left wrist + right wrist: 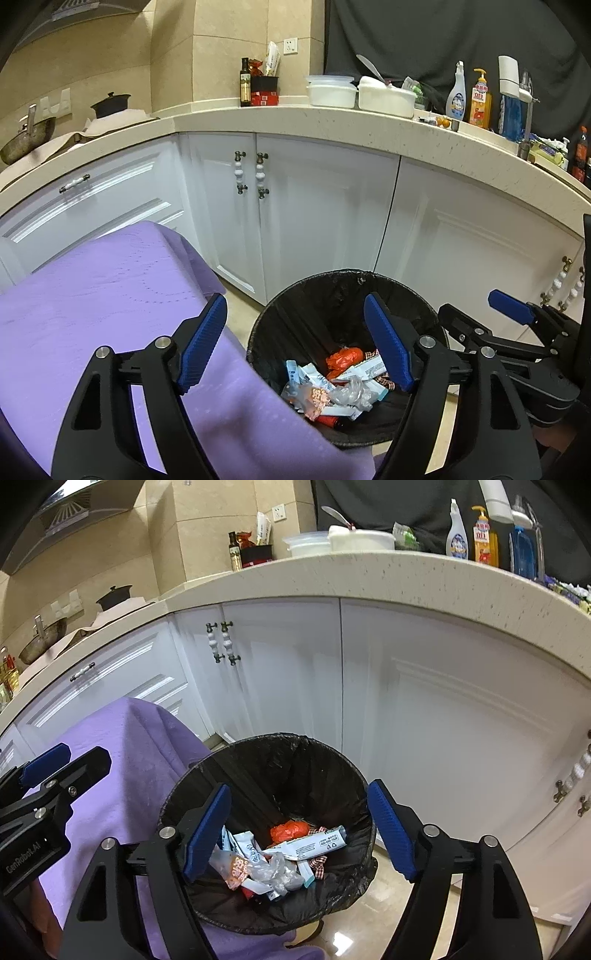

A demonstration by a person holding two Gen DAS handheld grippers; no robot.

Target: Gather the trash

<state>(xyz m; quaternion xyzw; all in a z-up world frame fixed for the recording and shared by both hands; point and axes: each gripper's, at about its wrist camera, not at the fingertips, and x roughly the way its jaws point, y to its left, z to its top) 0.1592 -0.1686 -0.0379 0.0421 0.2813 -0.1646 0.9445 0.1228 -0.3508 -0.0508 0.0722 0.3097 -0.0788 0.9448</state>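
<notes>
A black-lined trash bin (317, 295) stands on the floor by the white cabinets. It holds several wrappers and an orange bag (343, 360). My left gripper (299, 343) is open and empty, above the bin's left rim and the purple cloth. My right gripper (301, 830) is open and empty, straight above the bin (258, 753) and its trash (288, 830). The right gripper also shows at the right of the left wrist view (517, 314). The left gripper shows at the left of the right wrist view (48, 771).
A purple cloth (92, 295) covers a surface left of the bin. White cabinets (314, 206) run behind, under a speckled countertop (295, 114) with containers, bottles and a pot. Beige floor tiles (369, 923) lie right of the bin.
</notes>
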